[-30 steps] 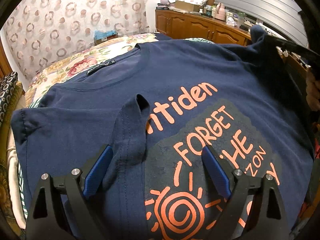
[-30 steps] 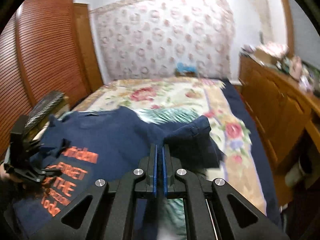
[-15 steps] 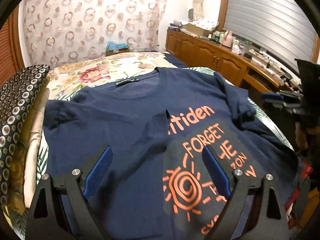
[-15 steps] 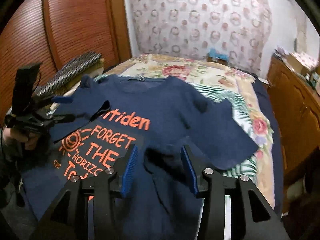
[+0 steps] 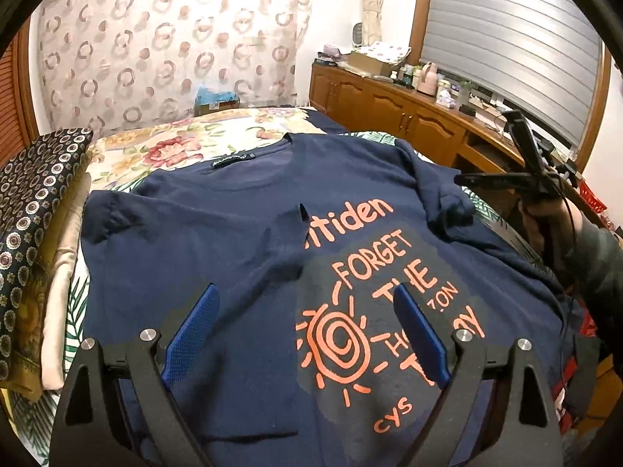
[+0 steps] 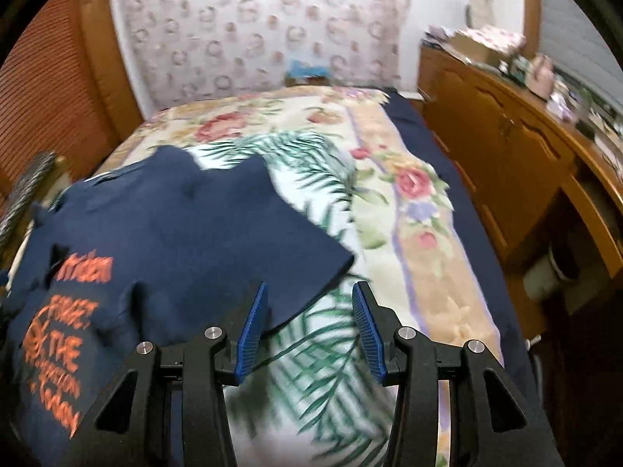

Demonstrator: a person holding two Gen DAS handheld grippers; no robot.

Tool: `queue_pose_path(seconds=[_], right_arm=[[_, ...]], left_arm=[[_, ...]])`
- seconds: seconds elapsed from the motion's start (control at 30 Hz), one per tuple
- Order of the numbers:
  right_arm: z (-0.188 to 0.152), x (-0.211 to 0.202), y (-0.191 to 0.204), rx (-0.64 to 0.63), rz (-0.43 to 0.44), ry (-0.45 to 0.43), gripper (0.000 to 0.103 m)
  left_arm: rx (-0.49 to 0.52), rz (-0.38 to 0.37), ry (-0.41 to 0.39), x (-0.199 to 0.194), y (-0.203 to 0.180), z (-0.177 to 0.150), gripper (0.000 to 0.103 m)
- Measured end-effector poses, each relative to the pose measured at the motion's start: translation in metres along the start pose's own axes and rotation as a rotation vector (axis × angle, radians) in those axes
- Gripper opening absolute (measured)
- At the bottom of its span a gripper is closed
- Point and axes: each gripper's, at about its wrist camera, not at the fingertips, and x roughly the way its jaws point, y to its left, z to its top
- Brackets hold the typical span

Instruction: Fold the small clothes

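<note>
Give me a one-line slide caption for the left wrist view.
Open left gripper hovers over a navy T-shirt spread on the bed, one sleeve folded in.

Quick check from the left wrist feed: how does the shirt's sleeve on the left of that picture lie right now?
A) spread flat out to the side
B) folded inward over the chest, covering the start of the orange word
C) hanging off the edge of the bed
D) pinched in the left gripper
B: the folded sleeve lies across the navy T-shirt, hiding the first letters of the orange print, and the left gripper is open over it.
</note>
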Motion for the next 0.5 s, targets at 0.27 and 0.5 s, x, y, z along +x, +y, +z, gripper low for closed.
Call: queue_pose_path(seconds=[0.27, 0.5], right_arm=[[0.021, 0.002, -0.009, -0.032, -0.011, -0.02, 0.007], [0.016, -0.031, 0.012, -0.133, 0.05, -0.099, 0.002]], left_arm=[[-0.018, 0.007, 0.002, 0.001, 0.006, -0.004, 0.091], [-0.031, 0.026, -0.01, -0.007, 0.013, -0.008, 0.091]])
